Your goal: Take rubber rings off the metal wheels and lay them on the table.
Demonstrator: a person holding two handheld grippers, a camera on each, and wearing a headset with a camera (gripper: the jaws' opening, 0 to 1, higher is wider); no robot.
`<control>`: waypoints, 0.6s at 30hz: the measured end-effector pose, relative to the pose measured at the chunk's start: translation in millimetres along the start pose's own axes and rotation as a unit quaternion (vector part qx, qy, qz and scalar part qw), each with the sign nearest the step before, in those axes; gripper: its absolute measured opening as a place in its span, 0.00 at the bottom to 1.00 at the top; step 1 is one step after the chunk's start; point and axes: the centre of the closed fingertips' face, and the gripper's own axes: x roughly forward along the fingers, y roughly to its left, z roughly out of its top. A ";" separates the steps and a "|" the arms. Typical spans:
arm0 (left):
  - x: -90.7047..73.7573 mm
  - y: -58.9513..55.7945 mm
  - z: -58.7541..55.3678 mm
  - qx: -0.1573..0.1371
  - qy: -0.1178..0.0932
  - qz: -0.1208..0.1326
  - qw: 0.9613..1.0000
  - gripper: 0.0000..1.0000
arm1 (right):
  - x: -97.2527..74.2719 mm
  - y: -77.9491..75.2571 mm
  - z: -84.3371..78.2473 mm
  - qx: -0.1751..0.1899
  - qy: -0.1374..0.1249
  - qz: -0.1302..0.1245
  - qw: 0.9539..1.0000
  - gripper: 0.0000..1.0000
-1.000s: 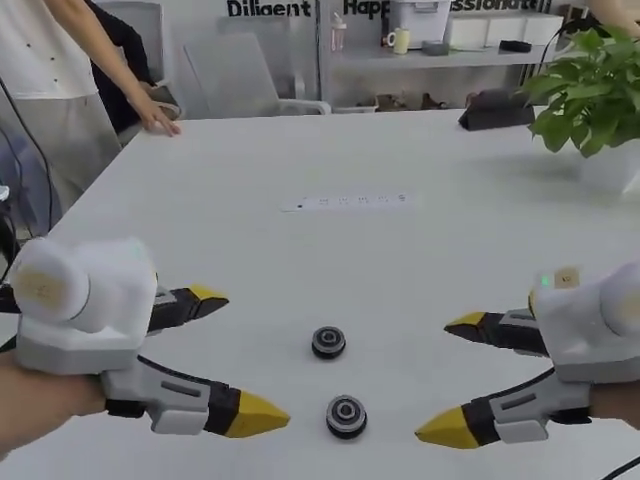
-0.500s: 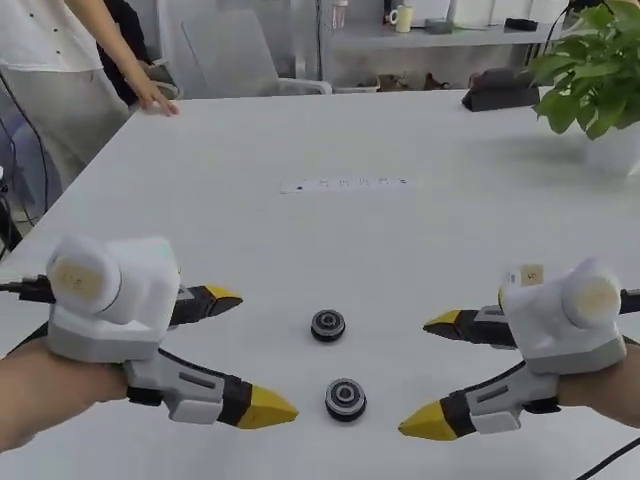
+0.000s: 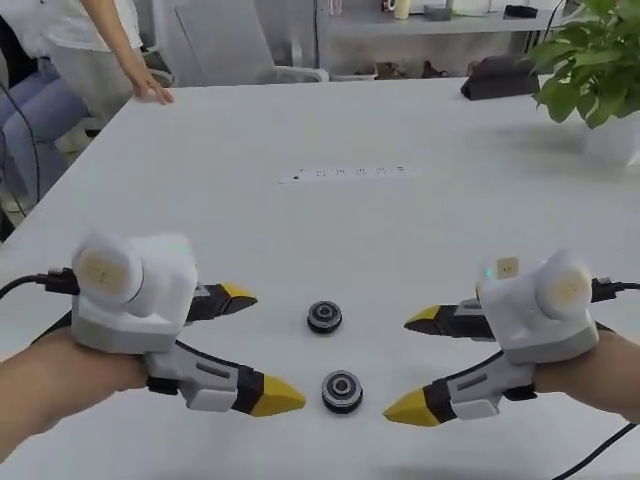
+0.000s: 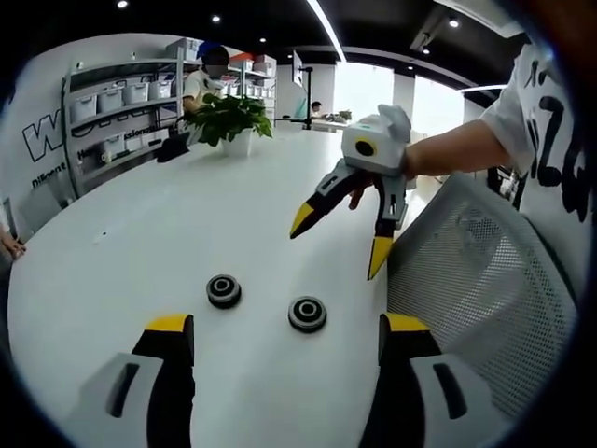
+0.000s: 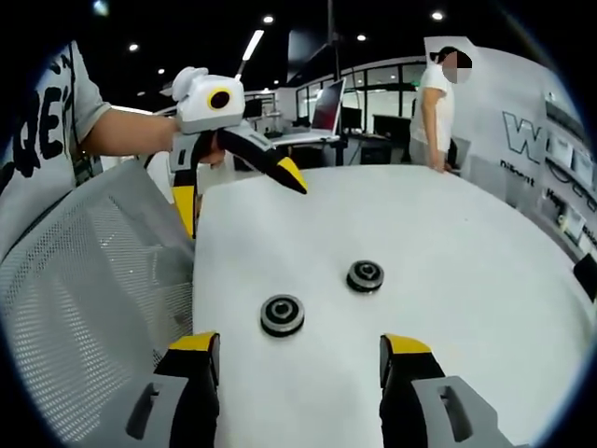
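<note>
**Head view.** The left gripper [image 3: 268, 348] is held in the left hand [image 3: 95, 375] and the right gripper [image 3: 405, 363] in the right hand [image 3: 575, 372]. The bare forearms enter from the lower corners at about the same height. The grippers face each other, their yellow tips pointing inward and well apart. Each gripper's jaws are spread wide with nothing between them, one jaw farther from the person and one nearer.

**Left gripper view.** Its own jaws rise spread from the bottom edge. The right gripper appears opposite, jaws splayed and tips angled downward.

**Right gripper view.** Its own jaws are likewise spread. The left gripper appears at upper left, jaws splayed.
</note>
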 end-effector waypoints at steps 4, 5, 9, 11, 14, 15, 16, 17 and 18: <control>4.5 1.7 -0.8 0.000 0.001 -0.003 1.000 0.77 | 5.7 2.3 -1.6 -0.013 0.006 0.007 1.000 0.63; 5.4 2.2 -1.3 -0.001 0.002 -0.005 1.000 0.75 | 6.8 2.6 -2.0 -0.014 0.007 0.008 1.000 0.63; 10.0 0.1 -2.9 -0.004 0.005 -0.015 1.000 0.69 | 10.4 3.3 -1.4 -0.017 0.004 0.015 1.000 0.59; 12.4 -1.3 -2.2 -0.005 0.003 -0.019 1.000 0.69 | 11.9 4.0 -0.4 -0.019 0.002 0.017 1.000 0.56; 15.9 -2.3 -1.7 -0.001 0.002 -0.023 1.000 0.67 | 15.8 5.1 2.1 -0.023 -0.002 0.021 0.999 0.55; 17.0 -2.5 -1.9 0.001 0.003 -0.024 1.000 0.66 | 17.0 5.0 2.5 -0.024 -0.002 0.021 0.999 0.54; 18.5 -3.0 -1.7 0.001 0.002 -0.025 1.000 0.65 | 19.0 4.5 2.9 -0.022 -0.001 0.022 1.000 0.54; 19.6 -3.3 -1.6 0.000 0.002 -0.027 1.000 0.65 | 20.0 5.1 3.2 -0.020 -0.002 0.024 1.000 0.53; 20.9 -3.4 -1.7 -0.002 0.002 -0.028 1.000 0.64 | 20.8 5.8 3.6 -0.020 -0.002 0.027 0.999 0.51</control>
